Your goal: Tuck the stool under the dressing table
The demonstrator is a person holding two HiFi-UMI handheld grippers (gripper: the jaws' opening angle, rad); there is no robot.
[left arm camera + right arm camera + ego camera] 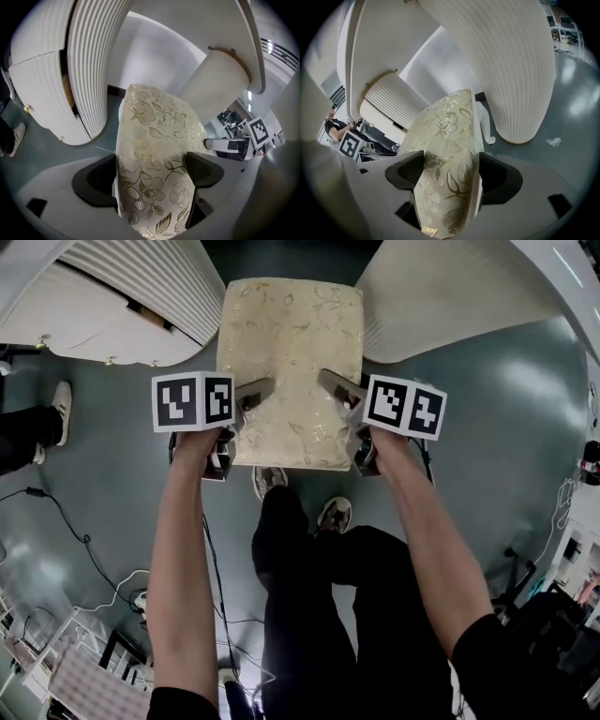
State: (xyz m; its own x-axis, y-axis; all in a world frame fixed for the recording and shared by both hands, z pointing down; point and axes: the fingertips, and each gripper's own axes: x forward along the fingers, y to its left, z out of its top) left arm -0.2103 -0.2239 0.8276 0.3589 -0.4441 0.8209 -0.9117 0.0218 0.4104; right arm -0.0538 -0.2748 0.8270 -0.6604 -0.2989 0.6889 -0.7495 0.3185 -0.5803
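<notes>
Left tongs (pixel 152 172) and right tongs (pixel 451 176) grip the stool's (pixel 291 352) opposite edges.

One stool (pixel 289 362), one dressing table (pixel 159 277).

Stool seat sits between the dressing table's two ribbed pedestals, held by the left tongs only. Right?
No. The right tongs also clamp the stool seat, as the right gripper view shows. The left tongs hold it too; the rest stands.
</notes>
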